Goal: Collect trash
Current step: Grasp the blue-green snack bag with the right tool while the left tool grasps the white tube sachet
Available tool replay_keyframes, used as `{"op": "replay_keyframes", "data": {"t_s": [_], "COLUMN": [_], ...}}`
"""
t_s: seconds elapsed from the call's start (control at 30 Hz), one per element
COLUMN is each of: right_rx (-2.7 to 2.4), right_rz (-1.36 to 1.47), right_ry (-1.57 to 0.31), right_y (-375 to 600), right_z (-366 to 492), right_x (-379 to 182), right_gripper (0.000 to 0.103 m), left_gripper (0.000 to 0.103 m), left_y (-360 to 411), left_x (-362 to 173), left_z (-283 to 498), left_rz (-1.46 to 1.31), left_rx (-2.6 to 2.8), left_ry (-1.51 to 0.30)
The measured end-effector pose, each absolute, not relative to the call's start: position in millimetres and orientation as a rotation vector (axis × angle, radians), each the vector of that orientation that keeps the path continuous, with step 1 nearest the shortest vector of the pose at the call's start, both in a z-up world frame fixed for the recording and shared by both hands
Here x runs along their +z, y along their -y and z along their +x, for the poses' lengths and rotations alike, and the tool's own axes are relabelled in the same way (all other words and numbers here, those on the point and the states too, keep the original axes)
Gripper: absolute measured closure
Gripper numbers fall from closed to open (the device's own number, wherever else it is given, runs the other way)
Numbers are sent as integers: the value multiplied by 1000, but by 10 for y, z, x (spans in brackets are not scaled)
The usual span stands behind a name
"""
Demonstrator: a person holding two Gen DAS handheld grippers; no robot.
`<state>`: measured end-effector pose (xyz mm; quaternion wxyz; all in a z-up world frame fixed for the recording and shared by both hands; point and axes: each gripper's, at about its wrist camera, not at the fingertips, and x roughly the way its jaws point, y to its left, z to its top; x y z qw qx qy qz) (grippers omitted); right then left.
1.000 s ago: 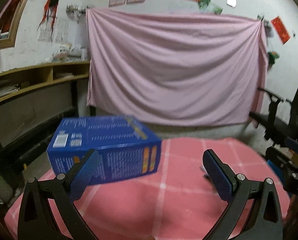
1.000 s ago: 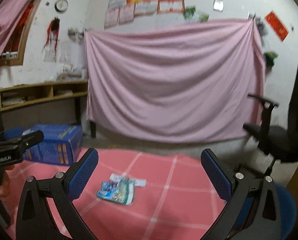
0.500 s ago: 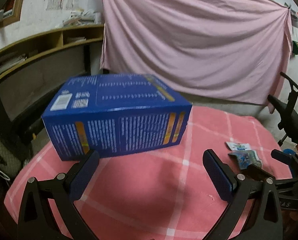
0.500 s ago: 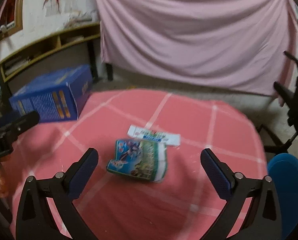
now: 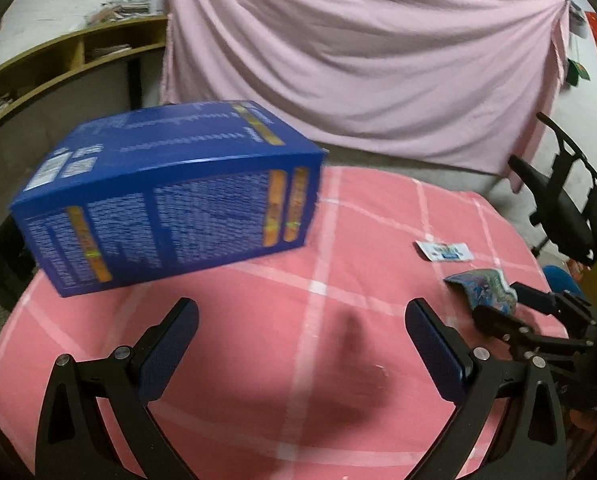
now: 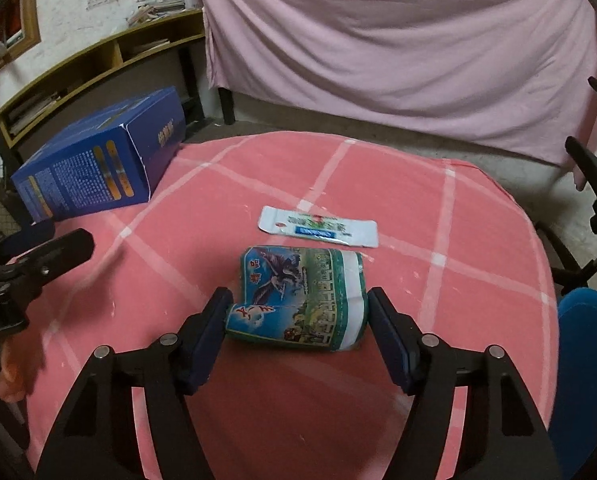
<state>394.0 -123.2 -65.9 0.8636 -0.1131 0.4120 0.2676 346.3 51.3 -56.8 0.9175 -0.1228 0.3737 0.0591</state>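
A green printed snack bag (image 6: 302, 292) lies crumpled on the pink checked tablecloth (image 6: 378, 400). My right gripper (image 6: 298, 300) straddles it, its jaws closing, with the blue pads right at the bag's two sides and the bag not squeezed. A flat white sachet (image 6: 318, 230) lies just beyond. A big blue carton (image 5: 170, 208) rests on its side at the table's far left edge. Short of that carton, my left gripper (image 5: 300, 312) hangs open over bare cloth with nothing in it. The left wrist view shows the bag (image 5: 480, 286) and right gripper (image 5: 500, 302) at its right.
A black office chair (image 5: 558, 208) stands off the table's right side, and a blue stool (image 6: 586, 344) sits nearer. A wooden shelf (image 6: 90, 64) runs along the left wall. A pink sheet (image 5: 358, 60) hangs behind. A hand (image 6: 10, 376) shows at the left edge.
Both grippers tilted down and sank toward the table. The right one came over the snack bag and its jaws narrowed around it. The left one stayed wide open near the blue carton.
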Motion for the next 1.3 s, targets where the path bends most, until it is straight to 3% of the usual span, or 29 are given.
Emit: {"op": "replay_keyframes", "data": {"t_s": [0.4,0.7,0.97,1.3], "right_rx": [427,440,459,475], "right_rz": [-126,-60,-13,2], "right_ry": [-858,-867,-874,-868], "right_y": [2035,2186,2264,2275], "right_z": [4082,4151,4167,4158], "right_x": [-558,-562,-574,-566], "right_gripper": [36,36,36,36], "left_gripper": [2,35,50,65], "left_y": [109,482,611,591], "left_x": [-458,-683,-839,-836], "left_z": [3843,4407,4784,4720], "left_rz": [-18,146,221,249], "left_rx": [-90,-305,-382,-442], "left_ry": [-743,-812,-893,-916]}}
